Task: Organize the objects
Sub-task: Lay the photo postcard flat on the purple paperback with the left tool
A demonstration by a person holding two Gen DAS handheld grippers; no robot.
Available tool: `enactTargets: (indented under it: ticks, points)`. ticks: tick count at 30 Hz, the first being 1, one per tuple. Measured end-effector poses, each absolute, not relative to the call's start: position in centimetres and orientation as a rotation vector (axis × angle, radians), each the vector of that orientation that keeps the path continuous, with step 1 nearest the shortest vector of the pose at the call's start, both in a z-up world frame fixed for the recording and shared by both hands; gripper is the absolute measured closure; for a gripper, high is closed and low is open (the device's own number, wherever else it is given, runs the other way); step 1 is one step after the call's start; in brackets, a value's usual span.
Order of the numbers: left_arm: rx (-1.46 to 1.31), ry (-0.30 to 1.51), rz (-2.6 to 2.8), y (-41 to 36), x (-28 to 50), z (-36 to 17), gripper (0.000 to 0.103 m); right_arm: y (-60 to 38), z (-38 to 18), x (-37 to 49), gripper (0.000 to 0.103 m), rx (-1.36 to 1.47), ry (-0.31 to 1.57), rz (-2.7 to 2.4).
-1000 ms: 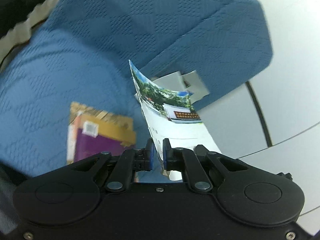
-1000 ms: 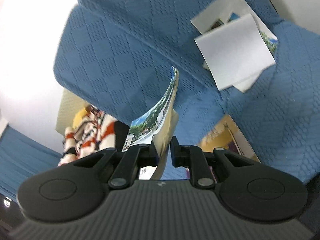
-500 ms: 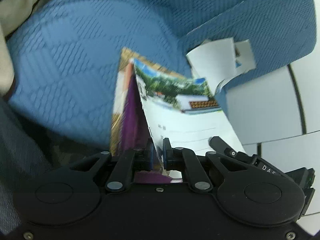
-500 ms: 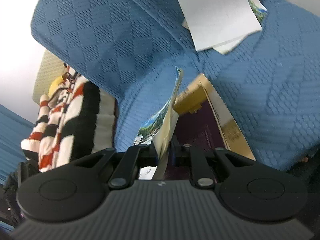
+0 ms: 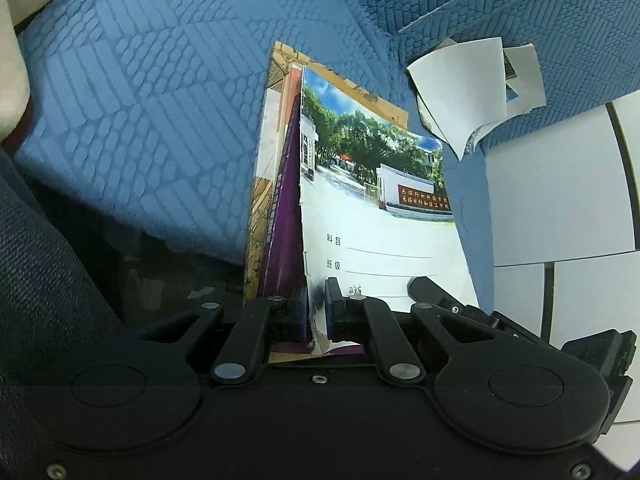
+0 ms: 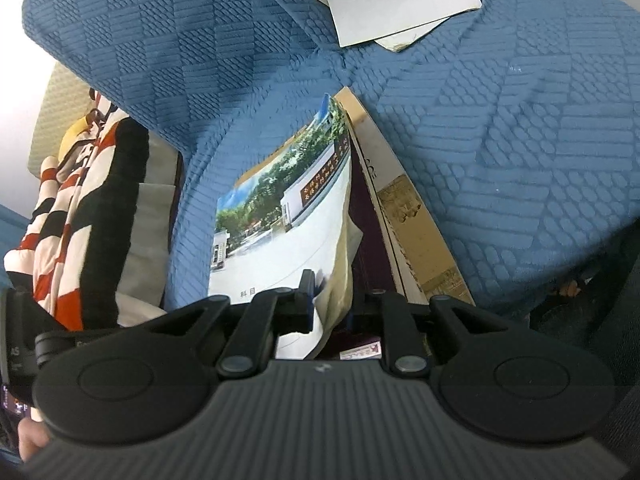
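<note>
Booklet pinched at lower centre by left gripper, jaws nearly shut on its edge, lowered flat onto purple book for stacking. Right gripper, jaws just opening, loosened around same booklet. Blue sofa beneath.

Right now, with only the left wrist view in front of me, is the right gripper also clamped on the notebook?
Observer: Not clamped. The right gripper has just been opening its jaws; the notebook hangs between them with a gap at one pad.
Operator: Anything beside the cushion that I'm missing?
Observer: Yes, a red, black and white striped cloth lies against the side of the blue cushion.
</note>
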State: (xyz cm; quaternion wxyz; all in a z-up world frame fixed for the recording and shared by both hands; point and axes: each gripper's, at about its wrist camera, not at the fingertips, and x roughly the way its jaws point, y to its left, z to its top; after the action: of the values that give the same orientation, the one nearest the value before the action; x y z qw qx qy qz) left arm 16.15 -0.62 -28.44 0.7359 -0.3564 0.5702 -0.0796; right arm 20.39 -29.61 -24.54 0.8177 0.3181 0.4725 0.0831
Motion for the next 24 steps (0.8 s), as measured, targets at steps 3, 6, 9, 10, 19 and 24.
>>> enactTargets:
  ticks: [3,6,9,10,19,24]
  points:
    - [-0.786,1.252,-0.171,-0.6,16.0,-28.3,0.094,-29.6,-24.6,20.3,0.082,0.671,1.015,0.181]
    - [-0.800,1.239,-0.177,-0.5,16.0,-28.1,0.092,-29.7,-24.4,20.3,0.080,0.666,1.016,0.184]
    - [-0.793,1.237,-0.170,-0.5,15.8,-27.9,0.089,-29.6,-24.0,20.2,0.080,0.648,1.009,0.186]
    - [-0.787,1.236,-0.172,-0.6,15.7,-27.8,0.088,-29.5,-23.9,20.1,0.079,0.638,1.005,0.184]
    - [-0.727,1.172,-0.169,-1.1,14.0,-24.7,0.070,-29.2,-22.1,18.5,0.022,0.527,1.017,0.182]
    - [-0.670,1.111,-0.166,-1.8,13.1,-21.7,0.055,-29.9,-20.0,17.4,0.022,0.485,0.954,0.176]
